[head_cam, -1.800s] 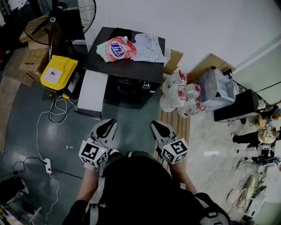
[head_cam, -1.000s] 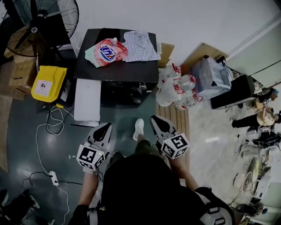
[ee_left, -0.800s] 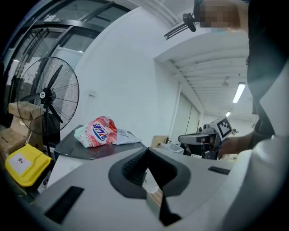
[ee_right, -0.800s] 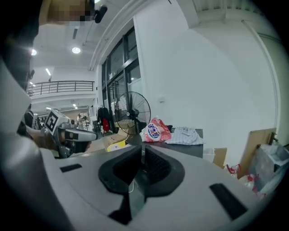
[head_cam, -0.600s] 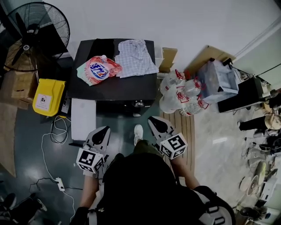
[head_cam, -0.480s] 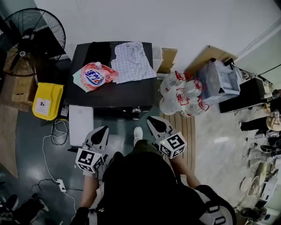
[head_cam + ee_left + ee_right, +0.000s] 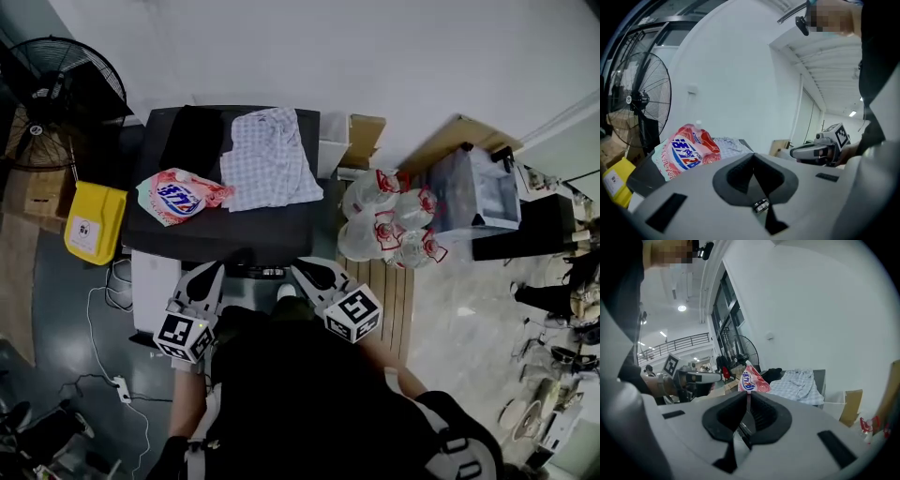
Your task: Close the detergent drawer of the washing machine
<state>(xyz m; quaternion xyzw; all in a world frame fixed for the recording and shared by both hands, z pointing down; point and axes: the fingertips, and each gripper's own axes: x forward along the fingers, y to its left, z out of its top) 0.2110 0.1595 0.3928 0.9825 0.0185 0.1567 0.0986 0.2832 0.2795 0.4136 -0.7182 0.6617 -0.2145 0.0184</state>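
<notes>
Left tongs (image 7: 212,270) and right tongs (image 7: 302,269), both clenched empty, point at the washing machine (image 7: 262,230) front, likely for pushing; the drawer (image 7: 148,286), seemingly the white panel, juts out beside the left tongs.

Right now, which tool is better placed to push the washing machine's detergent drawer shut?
Left, probably. The left tool sits beside the white drawer sticking out at the machine's front left; the right tool is farther off.

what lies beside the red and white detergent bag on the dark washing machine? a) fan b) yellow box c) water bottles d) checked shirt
d: the pale checked cloth shirt lies on the dark washing machine top, right beside the red and white detergent bag.
</notes>
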